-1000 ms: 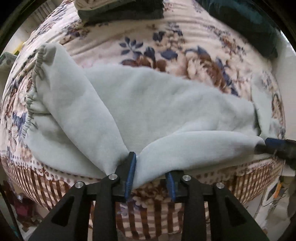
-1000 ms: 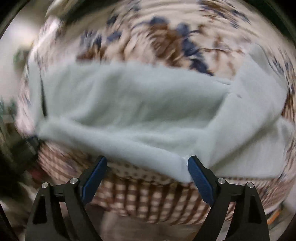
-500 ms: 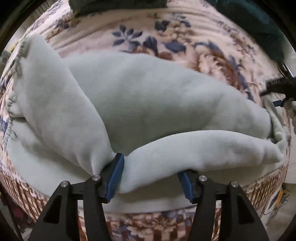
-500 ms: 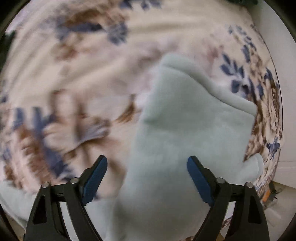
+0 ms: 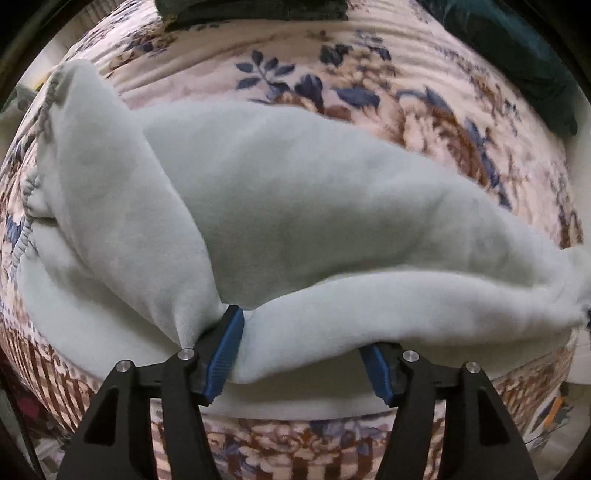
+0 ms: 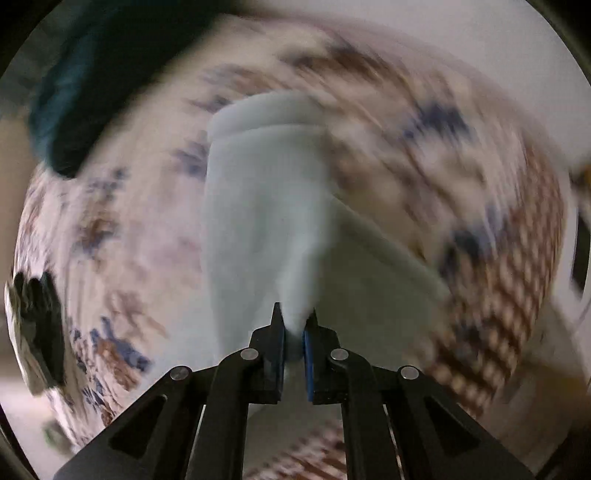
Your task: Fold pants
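Left wrist view first: the pale grey pants [image 5: 295, 206] lie across the floral blanket [image 5: 424, 92], taking up most of the middle. The elastic waistband runs down the 9 o'clock edge, and a thick fold of leg stretches out to about 3 o'clock. The left gripper [image 5: 306, 354] sits at 6 o'clock with its jaws about half open; they've just been opening, and the fold of fleece lies loose between them, touching the left pad only. The bed edge with its brown checked border is right at the bottom, so not much room that way. Bare blanket from 11 to 2 o'clock. Dark clothes [image 5: 255, 11] sit at 12 o'clock and a dark teal bundle [image 5: 517, 55] at 1 to 2 o'clock, both well apart from the pants.

Right wrist view is pretty blurry. The right gripper [image 6: 293, 339] at 6 o'clock has just been closing and is pinched on a ridge of the pants [image 6: 266, 206], which run up toward 12 o'clock. The blanket [image 6: 129, 240] is open either side, with the teal bundle [image 6: 92, 92] at 10 to 11 o'clock.
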Demonstrator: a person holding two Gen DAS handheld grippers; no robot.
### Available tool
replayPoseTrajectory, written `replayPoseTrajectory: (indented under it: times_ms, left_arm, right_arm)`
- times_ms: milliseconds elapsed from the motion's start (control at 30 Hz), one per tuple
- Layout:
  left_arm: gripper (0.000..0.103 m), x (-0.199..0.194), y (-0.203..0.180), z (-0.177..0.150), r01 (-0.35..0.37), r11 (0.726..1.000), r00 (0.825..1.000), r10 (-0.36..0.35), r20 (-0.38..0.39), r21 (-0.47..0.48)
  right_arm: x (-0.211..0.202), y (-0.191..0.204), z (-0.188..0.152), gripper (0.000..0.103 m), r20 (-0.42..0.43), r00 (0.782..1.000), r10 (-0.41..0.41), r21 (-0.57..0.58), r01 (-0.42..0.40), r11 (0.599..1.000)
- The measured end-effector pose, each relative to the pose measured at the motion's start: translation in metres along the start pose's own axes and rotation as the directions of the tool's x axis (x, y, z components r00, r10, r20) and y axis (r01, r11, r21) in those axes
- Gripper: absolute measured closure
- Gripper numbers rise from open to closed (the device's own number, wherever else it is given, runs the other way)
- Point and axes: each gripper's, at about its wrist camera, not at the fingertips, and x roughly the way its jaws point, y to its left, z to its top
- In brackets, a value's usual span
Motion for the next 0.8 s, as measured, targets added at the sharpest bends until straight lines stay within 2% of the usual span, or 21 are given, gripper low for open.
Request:
replayPoseTrajectory:
  times_ms: [67,100,133,167,200,233,333,433,533,600,667,800]
  left_arm:
    - [0.037,0.014,-0.008,-0.004,-0.038,0.998,0.999,0.039,-0.02,0.041]
    - [0.028,0.022,-0.012,-0.006,-0.042,0.997,0.999,0.044,-0.023,0.068]
    - [0.021,0.026,-0.016,-0.007,-0.047,0.995,0.999,0.049,-0.023,0.09]
    - [0.018,0.029,-0.02,-0.007,-0.058,0.992,0.998,0.061,-0.018,0.116]
    - [0.01,0.033,-0.025,-0.008,-0.07,0.987,0.997,0.073,-0.016,0.142]
    - [0.002,0.038,-0.029,-0.008,-0.072,0.984,0.997,0.076,-0.023,0.163]
    - [0.0,0.051,-0.041,-0.007,-0.114,0.969,0.992,0.123,-0.026,0.218]
    - [0.0,0.055,-0.05,-0.009,-0.165,0.951,0.986,0.169,0.007,0.262]
    - [0.0,0.038,-0.057,-0.015,-0.208,0.931,0.978,0.192,0.08,0.299]
    - [0.0,0.021,-0.057,-0.024,-0.223,0.929,0.973,0.195,0.122,0.296]
    - [0.0,0.003,-0.054,-0.037,-0.189,0.941,0.98,0.161,0.12,0.281]
    - [0.0,-0.031,-0.033,-0.062,-0.116,0.97,0.992,0.101,0.08,0.213]
  right_arm:
    - [0.03,-0.031,-0.01,0.09,-0.1,0.995,-0.004,0.058,0.01,0.998]
    - [0.045,-0.041,-0.018,0.078,-0.15,0.989,-0.006,0.07,0.017,0.997]
    - [0.052,-0.044,-0.025,0.058,-0.175,0.985,-0.001,0.068,0.013,0.998]
    - [0.053,-0.044,-0.031,0.045,-0.181,0.983,0.003,0.053,0.007,0.999]
    - [0.05,-0.038,-0.038,0.02,-0.176,0.984,-0.01,0.013,0.012,1.0]
    - [0.045,-0.033,-0.046,0.014,-0.163,0.986,-0.029,-0.029,0.024,0.999]
    - [0.015,0.007,-0.069,0.014,-0.077,0.994,-0.083,-0.22,0.064,0.973]
    - [-0.01,0.059,-0.096,0.014,-0.005,0.993,-0.115,-0.431,0.102,0.897]
    - [-0.014,0.117,-0.127,0.014,-0.024,0.993,-0.112,-0.624,0.073,0.778]
    - [-0.008,0.147,-0.146,0.014,-0.046,0.992,-0.114,-0.702,0.049,0.711]
    - [0.003,0.167,-0.164,0.014,-0.09,0.99,-0.111,-0.743,0.007,0.669]
    - [0.042,0.191,-0.194,0.014,-0.164,0.971,-0.171,-0.795,-0.028,0.605]
